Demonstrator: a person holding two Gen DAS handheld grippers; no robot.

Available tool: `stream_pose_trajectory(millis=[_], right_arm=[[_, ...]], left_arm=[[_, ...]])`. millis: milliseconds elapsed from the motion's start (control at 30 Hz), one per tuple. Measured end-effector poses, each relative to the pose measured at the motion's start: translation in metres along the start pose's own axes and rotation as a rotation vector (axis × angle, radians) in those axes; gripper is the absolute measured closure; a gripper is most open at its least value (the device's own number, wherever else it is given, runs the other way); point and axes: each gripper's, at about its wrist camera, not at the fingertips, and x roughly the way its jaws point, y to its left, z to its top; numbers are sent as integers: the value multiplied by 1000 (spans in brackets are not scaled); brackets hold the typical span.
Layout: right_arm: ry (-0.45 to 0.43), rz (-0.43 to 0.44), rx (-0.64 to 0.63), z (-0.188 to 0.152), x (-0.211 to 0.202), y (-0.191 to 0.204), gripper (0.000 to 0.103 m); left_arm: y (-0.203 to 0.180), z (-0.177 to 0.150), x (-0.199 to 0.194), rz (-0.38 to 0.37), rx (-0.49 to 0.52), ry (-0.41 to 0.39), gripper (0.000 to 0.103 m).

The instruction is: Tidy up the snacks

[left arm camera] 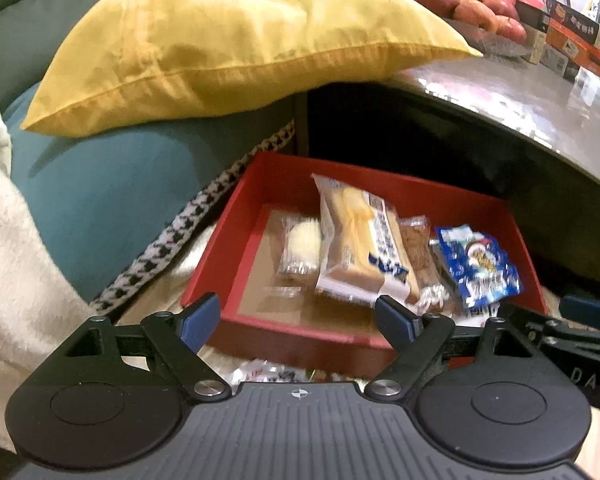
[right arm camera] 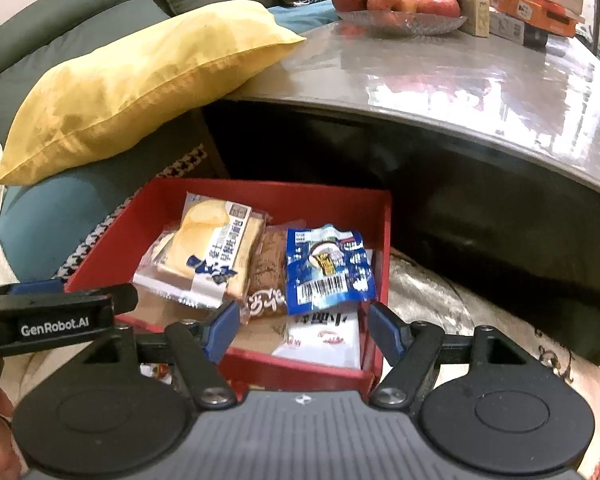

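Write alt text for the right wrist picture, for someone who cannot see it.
An open, empty tool hovers at the near edge of a red box holding wrapped snacks: a bread pack, a blue packet and a white packet. Behind are a yellow pillow and a glossy table with a bowl of apples.

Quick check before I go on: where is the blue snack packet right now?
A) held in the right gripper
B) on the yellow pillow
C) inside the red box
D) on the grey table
C: the blue snack packet lies inside the red box, among the other wrapped snacks, while the right gripper is open and holds nothing.
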Motion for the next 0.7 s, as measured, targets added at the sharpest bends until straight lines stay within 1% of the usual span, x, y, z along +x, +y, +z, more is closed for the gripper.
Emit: stream_pose_trajectory(millis=[300,533,700], right_arm=[[31,11,1,-19,-7,0,36],[46,8,-6,-31,-13,-1,36],[61,5,-5,-40,-18,-4,36]], left_arm=[[6,-15,-8,-5,-2,22,14],[6,-30,-13,-3,20,43,13],[18,-39,-12,6,0,69,12]])
